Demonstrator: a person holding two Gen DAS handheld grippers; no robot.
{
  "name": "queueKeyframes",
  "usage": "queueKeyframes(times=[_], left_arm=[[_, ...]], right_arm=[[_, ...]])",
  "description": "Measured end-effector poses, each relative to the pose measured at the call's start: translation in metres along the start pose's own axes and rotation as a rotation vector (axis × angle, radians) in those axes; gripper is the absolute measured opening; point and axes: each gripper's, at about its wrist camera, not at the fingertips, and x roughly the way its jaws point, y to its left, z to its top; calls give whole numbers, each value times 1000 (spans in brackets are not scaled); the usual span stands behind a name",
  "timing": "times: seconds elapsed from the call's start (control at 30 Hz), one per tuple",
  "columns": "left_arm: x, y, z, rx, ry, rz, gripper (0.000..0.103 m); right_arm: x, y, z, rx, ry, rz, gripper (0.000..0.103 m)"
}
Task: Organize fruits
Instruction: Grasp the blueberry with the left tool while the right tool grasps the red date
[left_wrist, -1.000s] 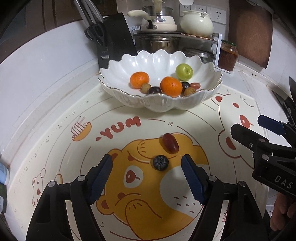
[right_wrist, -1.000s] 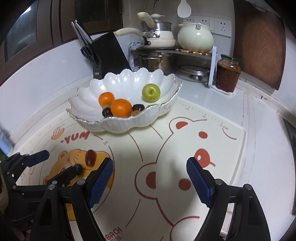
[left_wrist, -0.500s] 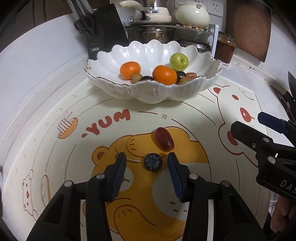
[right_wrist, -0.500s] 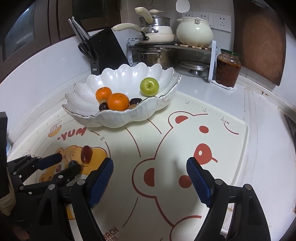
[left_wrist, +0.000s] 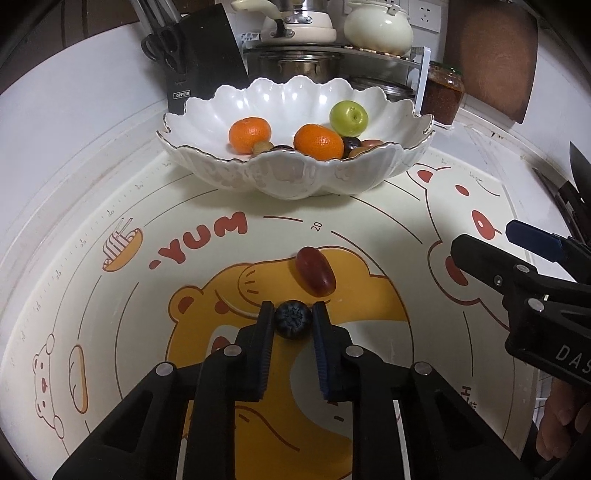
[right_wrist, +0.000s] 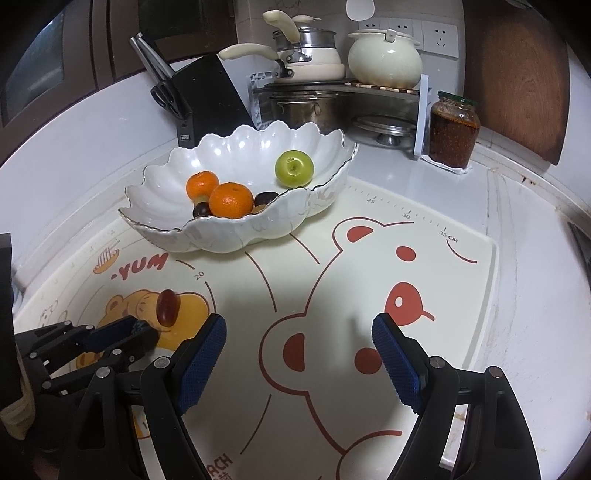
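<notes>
The scalloped white bowl holds two oranges, a green apple and several small dark fruits half hidden behind its rim. Your left tongs have just closed and now pinch the blueberry on the mat, with the red grape just beyond. Your right tongs stand wide, holding nothing.

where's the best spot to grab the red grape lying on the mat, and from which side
Grip the red grape across its narrow middle, coming down from above. It lies flat on the mat, long axis running diagonally, so turn the pads to press its long sides rather than its rounded ends. The blueberry, held by the left hand-held gripper, sits close by its near end, so the far side looks clearer.
</notes>
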Motion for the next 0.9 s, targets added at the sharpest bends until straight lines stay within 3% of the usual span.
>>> queueKeyframes(times=[0.3, 0.73, 0.9], left_arm=[[-7, 12, -2, -26, 1, 20, 21], [-18, 61, -8, -102, -9, 89, 21], [-23, 75, -13, -127, -12, 105, 21]], right_arm=[[1, 12, 5, -14, 1, 21, 82], [20, 65, 12, -73, 28, 92, 82], [29, 79, 14, -87, 44, 109, 75]])
